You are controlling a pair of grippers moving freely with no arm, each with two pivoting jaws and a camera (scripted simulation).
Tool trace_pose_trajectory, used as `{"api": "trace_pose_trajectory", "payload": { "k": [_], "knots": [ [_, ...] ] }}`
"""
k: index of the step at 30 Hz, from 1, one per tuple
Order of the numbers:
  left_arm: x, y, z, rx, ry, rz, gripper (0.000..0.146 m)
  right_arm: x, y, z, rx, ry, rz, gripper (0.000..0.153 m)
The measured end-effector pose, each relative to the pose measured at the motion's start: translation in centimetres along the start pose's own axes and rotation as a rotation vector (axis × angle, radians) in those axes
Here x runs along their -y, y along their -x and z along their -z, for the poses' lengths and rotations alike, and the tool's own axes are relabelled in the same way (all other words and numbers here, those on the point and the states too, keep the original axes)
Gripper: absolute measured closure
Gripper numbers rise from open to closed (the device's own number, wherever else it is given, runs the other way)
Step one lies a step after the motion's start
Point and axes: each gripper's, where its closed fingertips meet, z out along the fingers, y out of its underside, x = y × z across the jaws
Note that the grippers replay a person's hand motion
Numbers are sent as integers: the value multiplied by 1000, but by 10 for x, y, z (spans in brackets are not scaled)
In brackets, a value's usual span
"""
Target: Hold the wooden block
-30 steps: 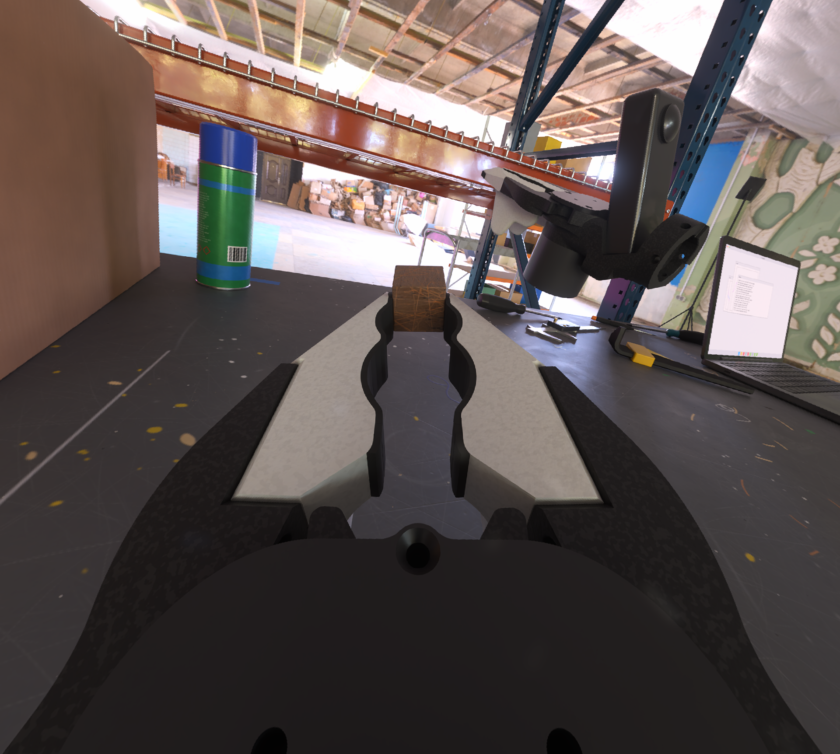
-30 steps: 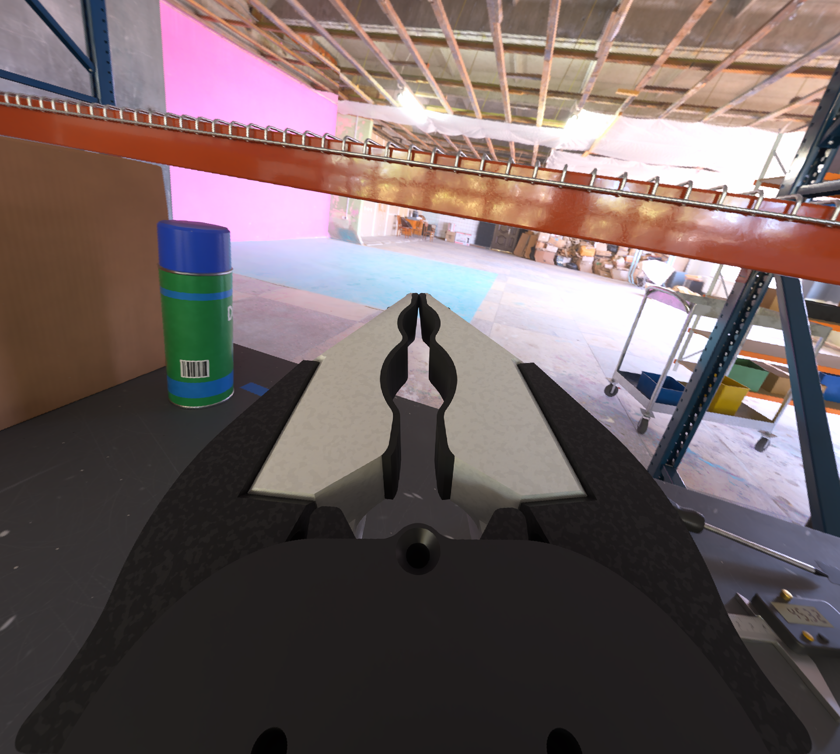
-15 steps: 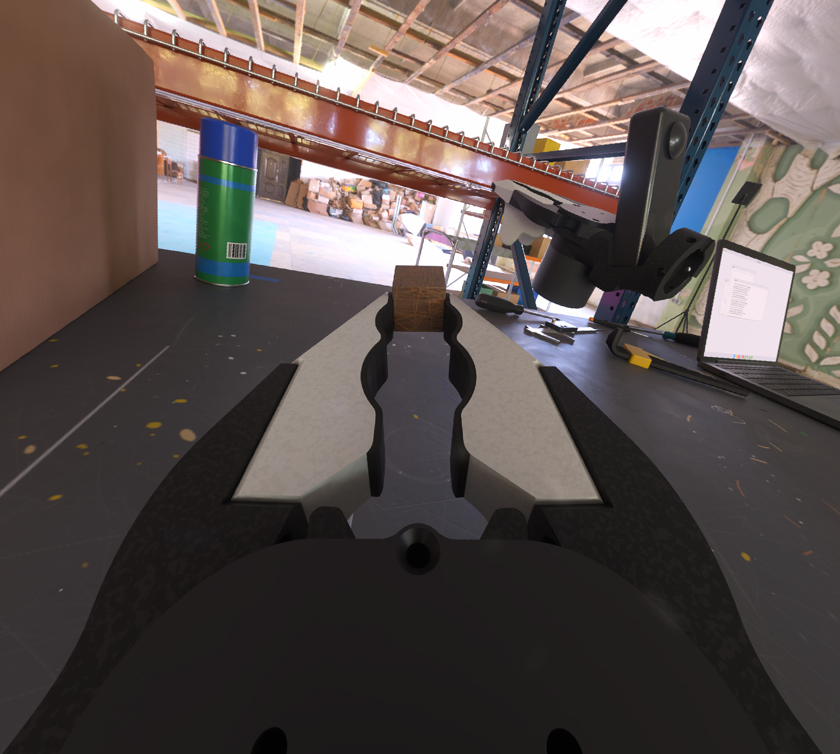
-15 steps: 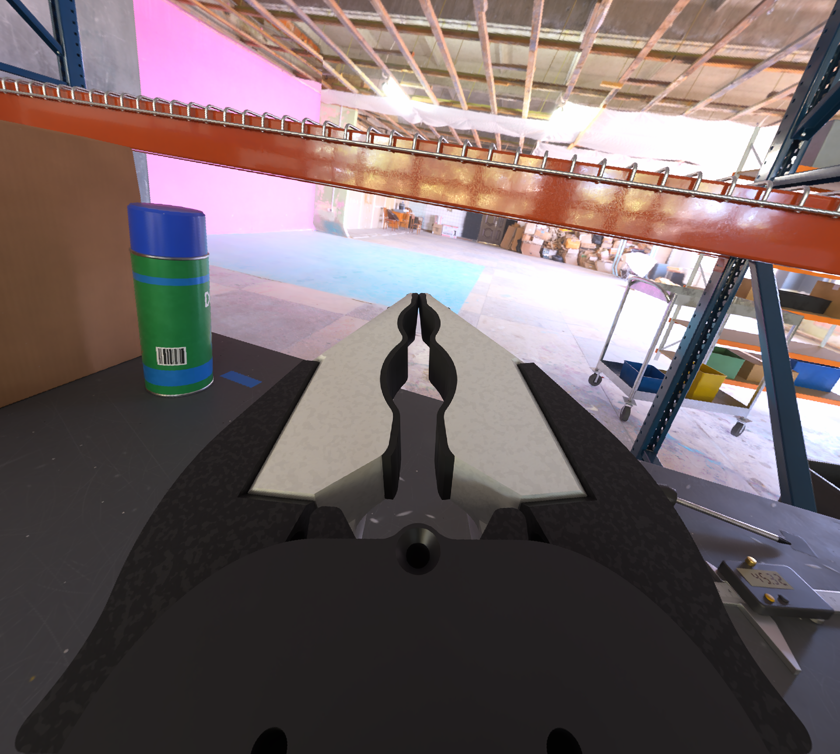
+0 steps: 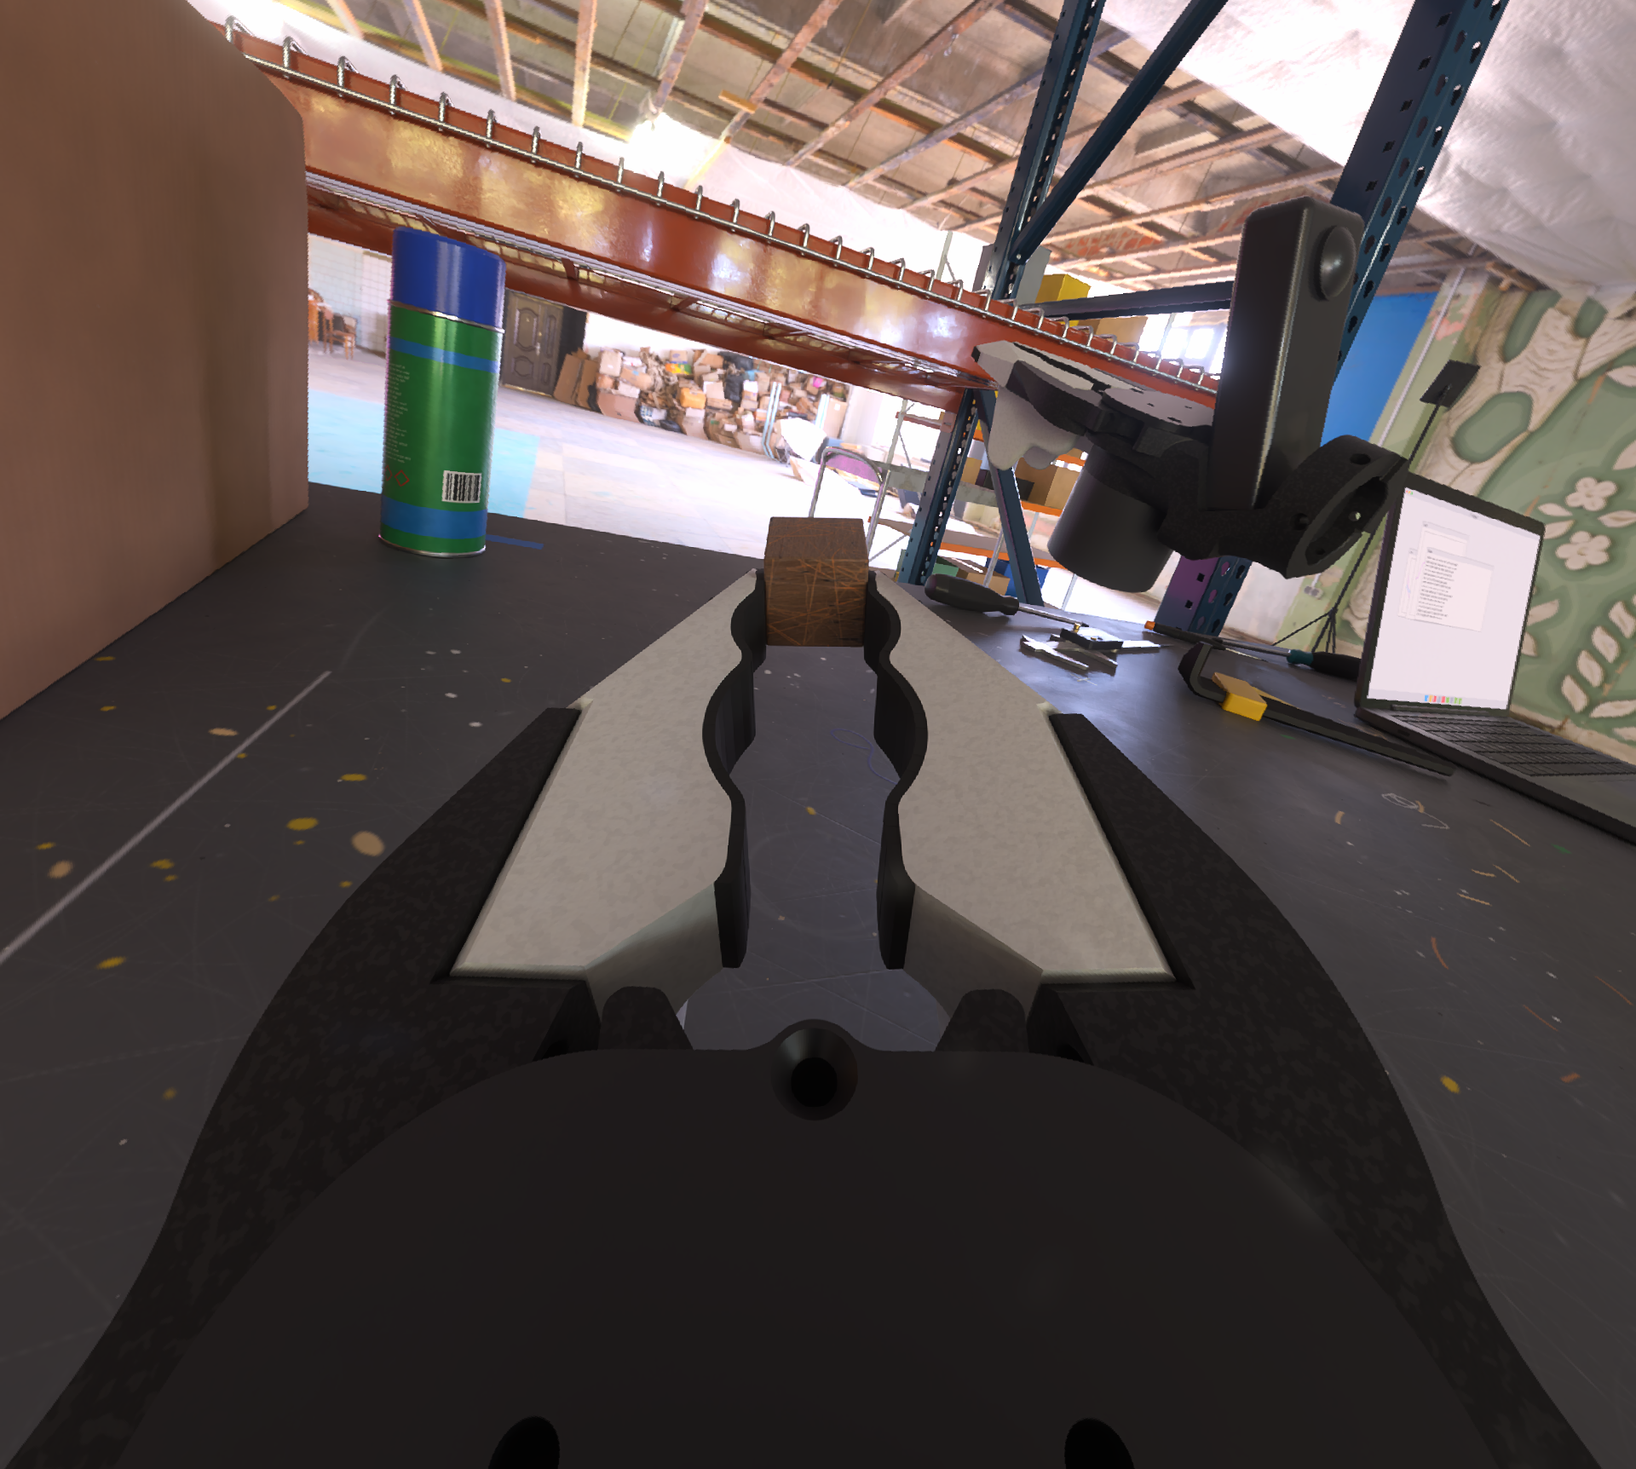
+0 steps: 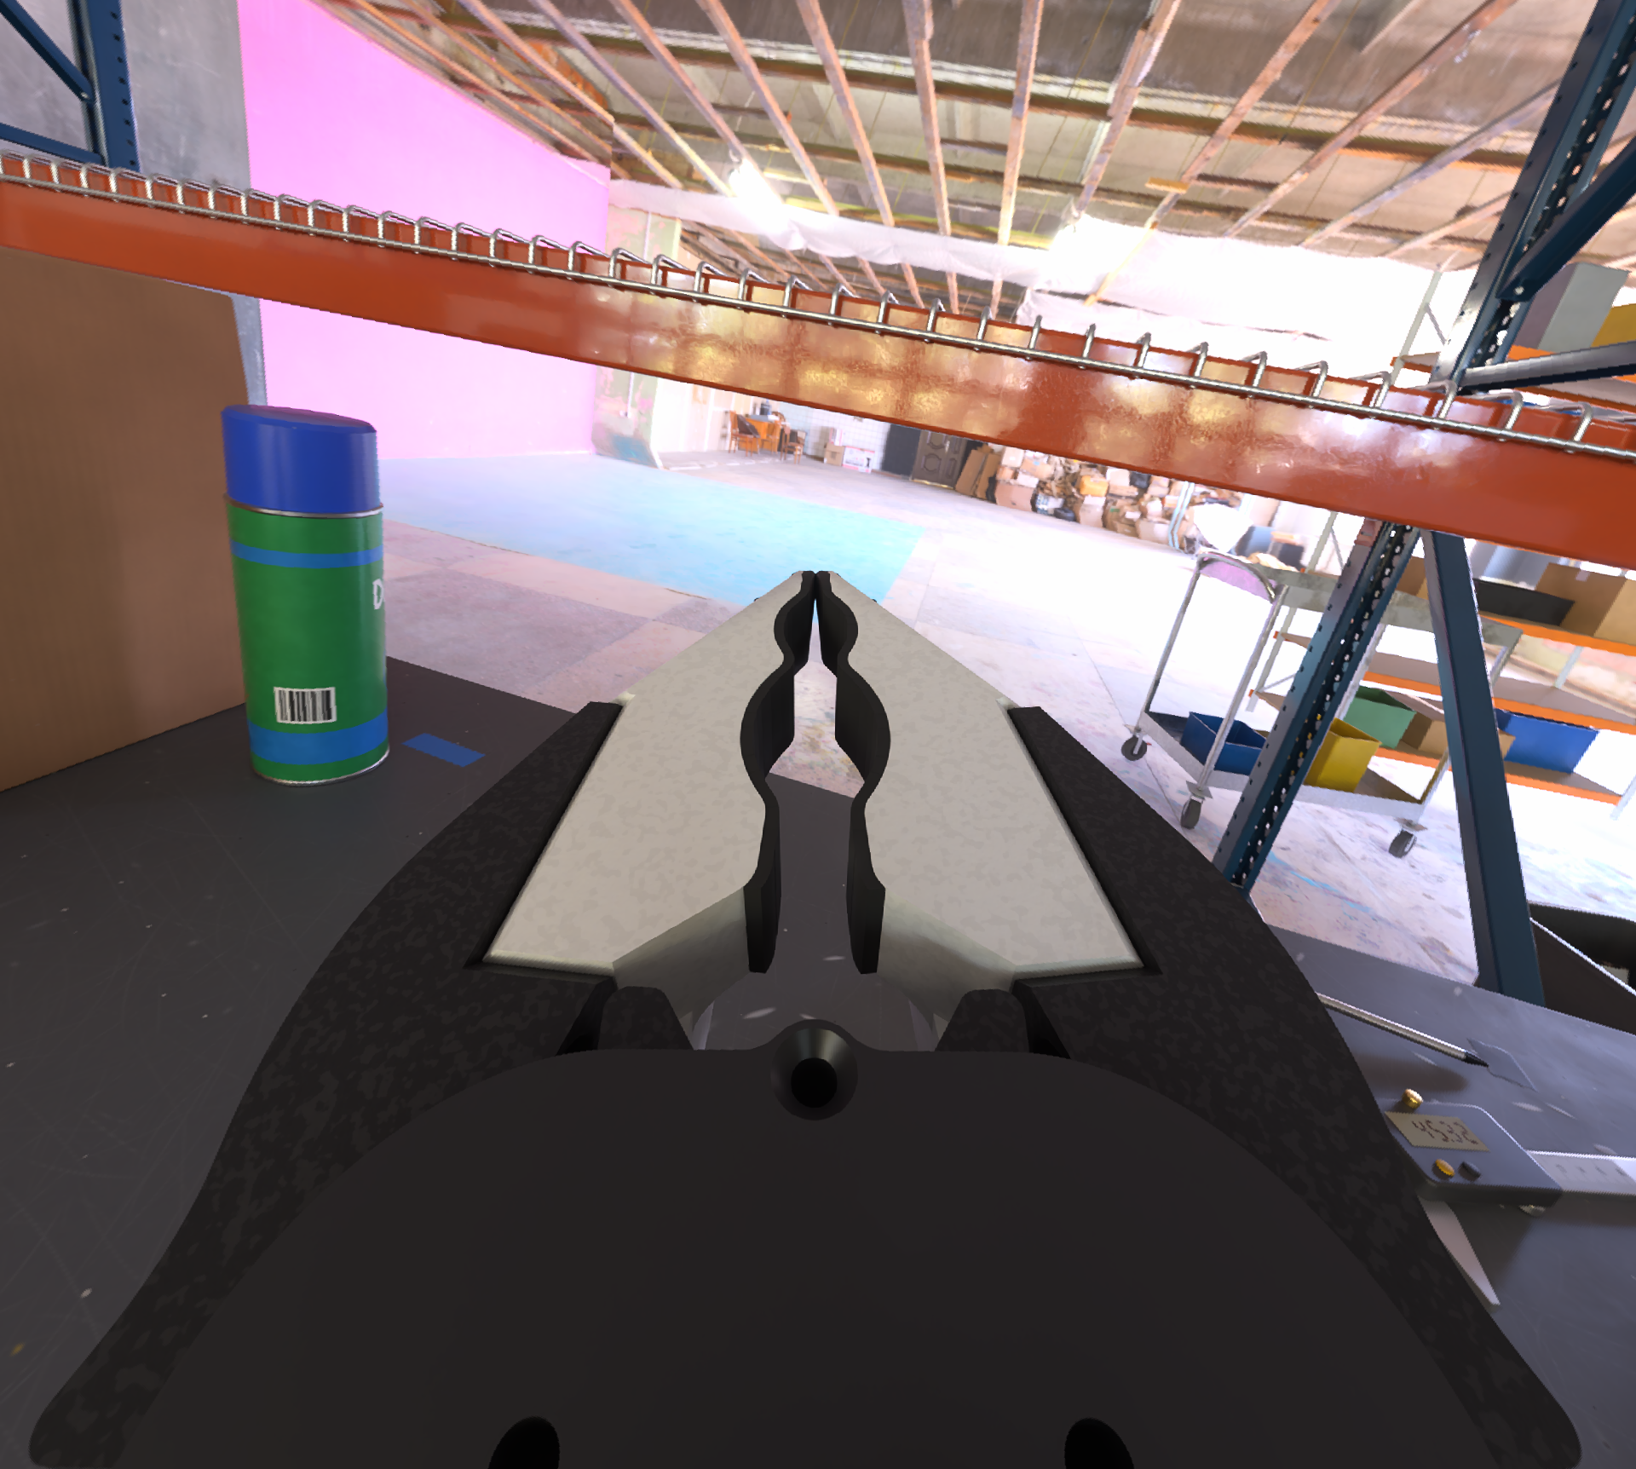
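Observation:
A small brown wooden block (image 5: 814, 582) sits between the tips of my left gripper (image 5: 814, 603). The gripper is shut on it and holds it above the dark table (image 5: 354, 674). My right gripper (image 6: 814, 585) is shut and empty, its tips touching, and points past the table's far edge. The right gripper also shows in the left wrist view (image 5: 1195, 444), up in the air to the right of the block. The block is not in the right wrist view.
A green and blue spray can (image 5: 438, 400) (image 6: 305, 603) stands at the far left beside a brown cardboard box (image 5: 133, 364) (image 6: 106, 506). A screwdriver (image 5: 974, 596), metal tools (image 5: 1076, 643), a yellow-tipped tool (image 5: 1239, 696) and an open laptop (image 5: 1452, 621) lie at the right. A digital caliper (image 6: 1461, 1152) lies at the right wrist view's lower right.
The left gripper keeps the block and has tilted a little. The right gripper has risen and drifted right in the left wrist view, and the can has slid left in its own view.

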Motion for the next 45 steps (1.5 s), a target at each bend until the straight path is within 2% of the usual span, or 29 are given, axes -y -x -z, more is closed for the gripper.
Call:
{"api": "trace_pose_trajectory", "payload": {
  "k": [18, 27, 33, 36, 39, 42, 45],
  "knots": [
    [0, 1, 0, -1, 1, 3, 126, -26, -29, -39, -98, 101, 3, 153],
    [-1, 1, -1, 0, 3, 0, 126, -41, -34, -52, -97, 169, -11, 153],
    [-1, 1, -1, 0, 5, -4, 126, -42, -46, -52, -125, 195, 26, 143],
    [-1, 0, -1, 0, 5, -6, 125, -35, -60, -43, -139, 191, 39, 137],
    [-1, 0, -2, 0, 6, -7, 125, -18, -73, -21, -124, 160, 55, 136],
    [-1, 0, -2, 0, 5, -7, 125, 7, -74, 14, -33, 103, 70, 136],
    [-1, 0, -1, 1, 4, -8, 126, 30, -56, 47, 129, 31, 131, 137]
  ]
}}
